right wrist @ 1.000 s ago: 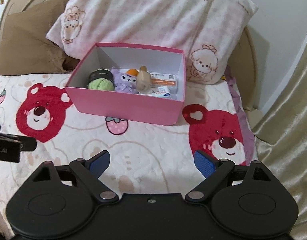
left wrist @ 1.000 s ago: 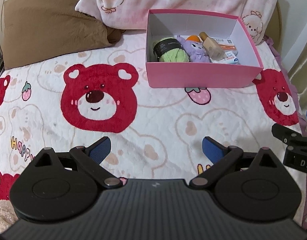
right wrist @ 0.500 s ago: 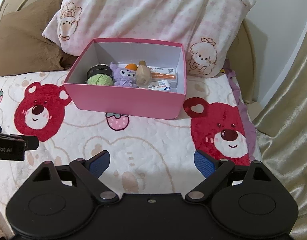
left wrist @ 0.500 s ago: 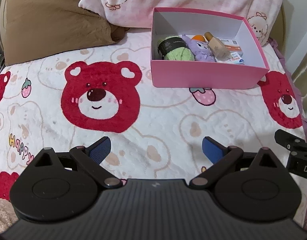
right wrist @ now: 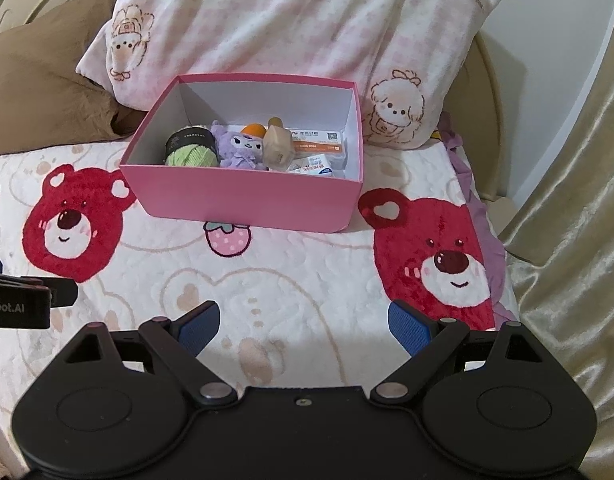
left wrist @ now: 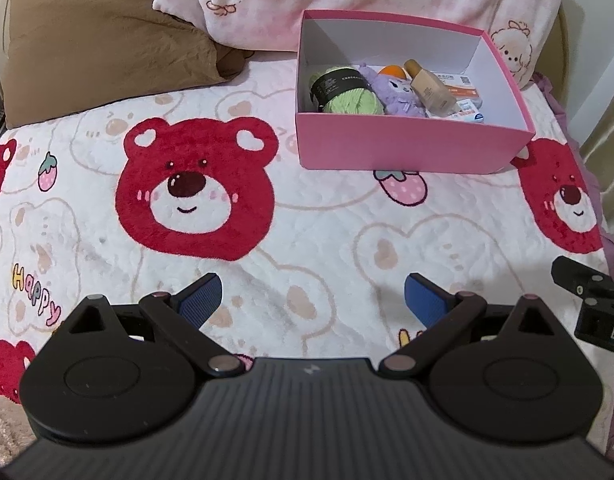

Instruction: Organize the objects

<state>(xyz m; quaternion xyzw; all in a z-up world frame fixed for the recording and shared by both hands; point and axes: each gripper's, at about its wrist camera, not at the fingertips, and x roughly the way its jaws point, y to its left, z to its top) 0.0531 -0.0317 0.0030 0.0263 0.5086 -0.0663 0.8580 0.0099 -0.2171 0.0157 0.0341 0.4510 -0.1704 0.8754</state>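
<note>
The open pink cardboard box with white inner walls (left wrist: 407, 152) stands on the white plush bedspread printed with red bear faces (left wrist: 315, 248), its far wall close against the pink-and-white checked pillow with cartoon figures (right wrist: 299, 20). Inside, along the box's near wall, lie a green ball of yarn with a black label band (left wrist: 347, 92), a purple plush toy (left wrist: 395, 94), a beige bottle with a tan cap (left wrist: 429, 88) tilted over flat printed packets (right wrist: 319, 148), and behind the plush something orange and round (too hidden to name). Left of the box sits a brown pillow (left wrist: 99, 32); right of the box the bedspread ends in a purple frilled edge (right wrist: 491, 248), with a gold-beige curtain (right wrist: 567, 220) beyond. The broad stretch of bedspread in front of the box is bare. The left gripper (left wrist: 313, 300) and the right gripper (right wrist: 303, 326) both hover over that stretch, well short of the box, blue-padded fingers (right wrist: 199, 326) spread wide with nothing between them
</note>
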